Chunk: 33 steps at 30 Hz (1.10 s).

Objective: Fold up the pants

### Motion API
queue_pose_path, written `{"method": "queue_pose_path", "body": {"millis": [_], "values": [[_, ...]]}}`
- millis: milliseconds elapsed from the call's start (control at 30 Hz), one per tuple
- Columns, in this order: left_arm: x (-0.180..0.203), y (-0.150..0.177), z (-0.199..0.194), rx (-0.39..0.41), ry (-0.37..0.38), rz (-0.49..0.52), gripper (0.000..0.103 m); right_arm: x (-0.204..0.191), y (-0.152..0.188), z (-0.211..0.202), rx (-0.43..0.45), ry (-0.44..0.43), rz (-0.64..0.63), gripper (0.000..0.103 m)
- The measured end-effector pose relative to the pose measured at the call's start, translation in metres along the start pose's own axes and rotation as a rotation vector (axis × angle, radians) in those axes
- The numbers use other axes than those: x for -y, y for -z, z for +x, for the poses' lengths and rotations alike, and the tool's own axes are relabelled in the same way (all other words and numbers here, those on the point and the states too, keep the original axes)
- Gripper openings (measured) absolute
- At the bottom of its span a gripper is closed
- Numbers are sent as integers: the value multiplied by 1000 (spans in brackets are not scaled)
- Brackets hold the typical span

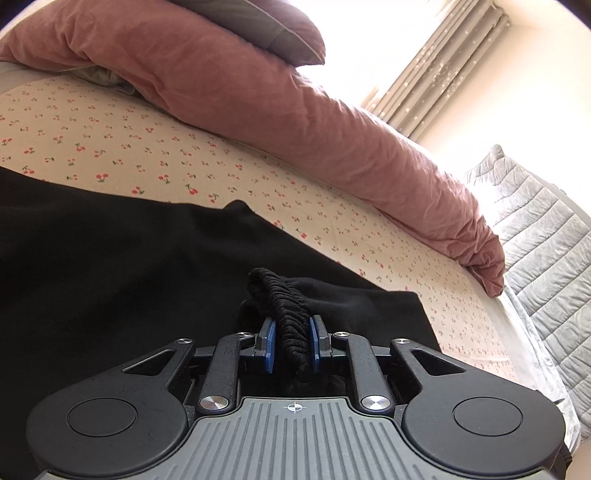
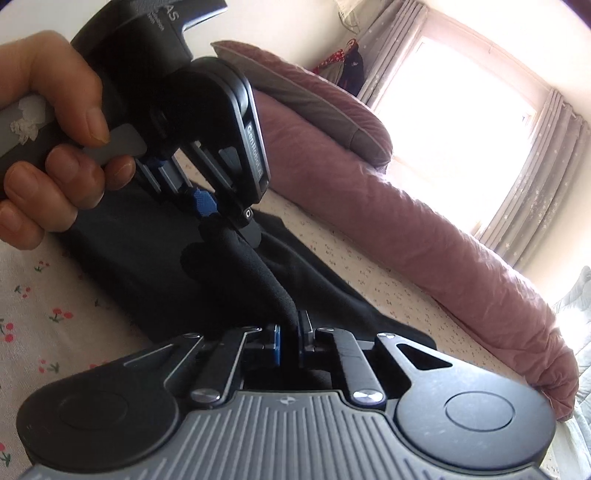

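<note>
Black pants lie spread on a bed with a cherry-print sheet. My left gripper is shut on the gathered elastic waistband, which bunches up between its blue pads. In the right wrist view my right gripper is shut on a thin stretch of the same black waistband, pulled taut and lifted off the bed. That band runs up to the left gripper, held by a person's hand at upper left. The rest of the pants lies flat beneath.
A long pink duvet roll lies across the far side of the bed, with a grey-edged pillow on top. A grey quilted cover hangs at the right edge. Curtains and a bright window are behind.
</note>
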State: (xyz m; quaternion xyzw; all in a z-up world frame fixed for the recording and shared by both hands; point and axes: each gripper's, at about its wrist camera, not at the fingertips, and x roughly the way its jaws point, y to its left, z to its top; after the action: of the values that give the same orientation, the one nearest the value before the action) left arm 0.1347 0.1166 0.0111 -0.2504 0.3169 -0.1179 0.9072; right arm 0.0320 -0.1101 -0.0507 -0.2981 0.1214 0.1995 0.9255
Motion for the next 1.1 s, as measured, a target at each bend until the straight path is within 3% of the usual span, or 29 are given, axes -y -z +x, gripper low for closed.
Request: {"method": "queue_pose_path", "body": {"millis": [67,200,300,400,500,533,600,700,867,1000,1100], "values": [[-1,0,-1,0,-18,12,16,-4,-6,-3,31,18,2,1],[-7,14,20,-102,-121,39,18,-16,5,22,-121,-53,-30,1],[-6,14,17,-95,-128,40,20,-20,6,25,-126,-40,-48,1],[-2,11,12,-95,-127,63,22,-10,1,25,-137,-69,17,2],[-4,9,9,-93,-145,74,27,2,-2,23,-162,-107,27,10],[-4,8,7,-87,-147,71,27,7,-5,18,-160,-123,48,17],[-3,5,0,-67,-155,70,27,28,-11,9,-143,-155,135,19],[0,0,-10,-25,-154,69,27,74,-13,1,-139,-220,322,20],[14,1,-17,-9,-119,86,27,148,14,9,-198,-195,589,14],[28,9,-14,-37,-54,108,27,141,26,20,-298,-191,548,10],[45,20,-15,-8,-20,210,27,119,36,33,-407,-214,505,11]]}}
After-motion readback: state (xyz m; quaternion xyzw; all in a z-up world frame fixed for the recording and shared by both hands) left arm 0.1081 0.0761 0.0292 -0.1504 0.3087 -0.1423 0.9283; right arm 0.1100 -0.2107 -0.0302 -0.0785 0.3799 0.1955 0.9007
